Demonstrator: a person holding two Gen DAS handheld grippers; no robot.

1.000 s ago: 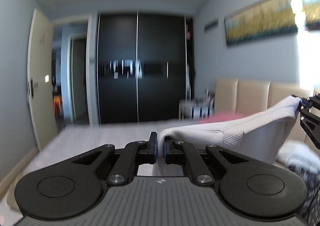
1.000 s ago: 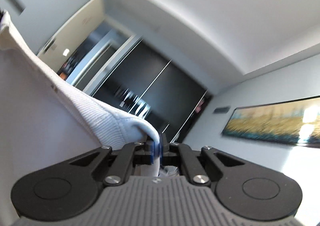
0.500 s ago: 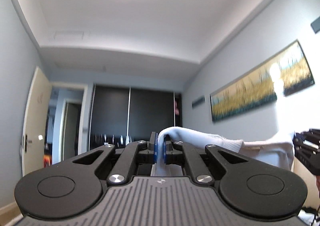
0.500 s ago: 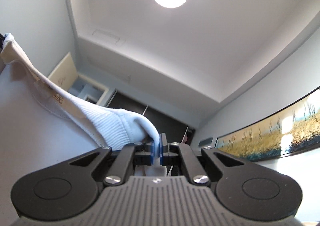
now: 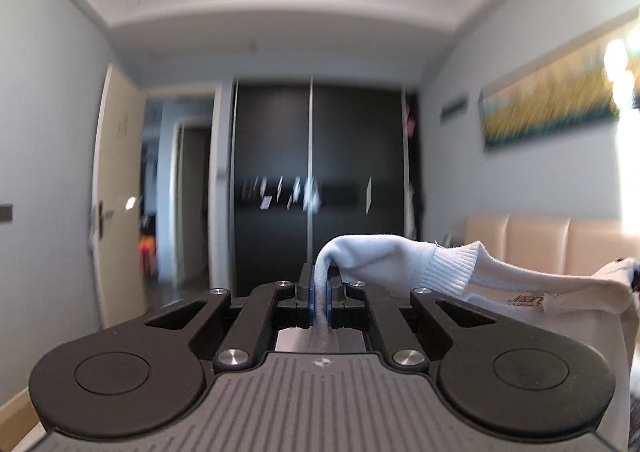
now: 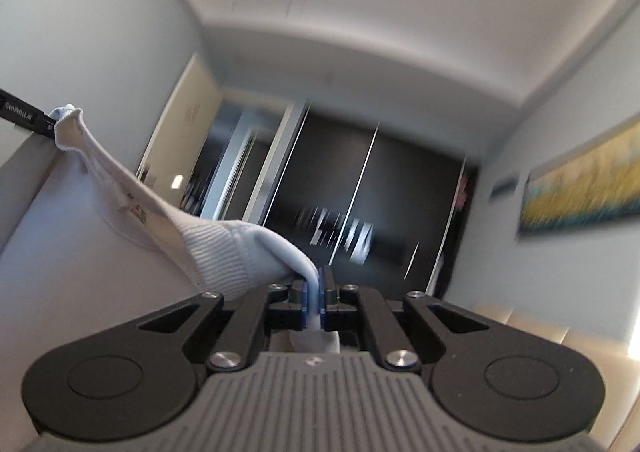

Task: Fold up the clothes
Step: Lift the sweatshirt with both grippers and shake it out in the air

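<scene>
A pale blue-white garment (image 5: 400,260) with a ribbed collar hangs in the air, stretched between both grippers. My left gripper (image 5: 319,292) is shut on one shoulder of it, the cloth pinched between the blue pads and running off to the right. In the right wrist view the same garment (image 6: 224,244) runs up to the left, where the left gripper (image 6: 28,117) holds its far corner. My right gripper (image 6: 316,298) is shut on the near shoulder. The garment's body drops out of sight below both cameras.
A dark sliding wardrobe (image 5: 316,187) fills the far wall, with an open doorway (image 5: 180,191) to its left. A beige padded headboard (image 5: 560,236) and a long painting (image 5: 552,107) line the right wall.
Both views swung up toward the ceiling light half a second ago and have come back down to the wardrobe. The right view has rolled. The garment stays pinched in both grippers.
</scene>
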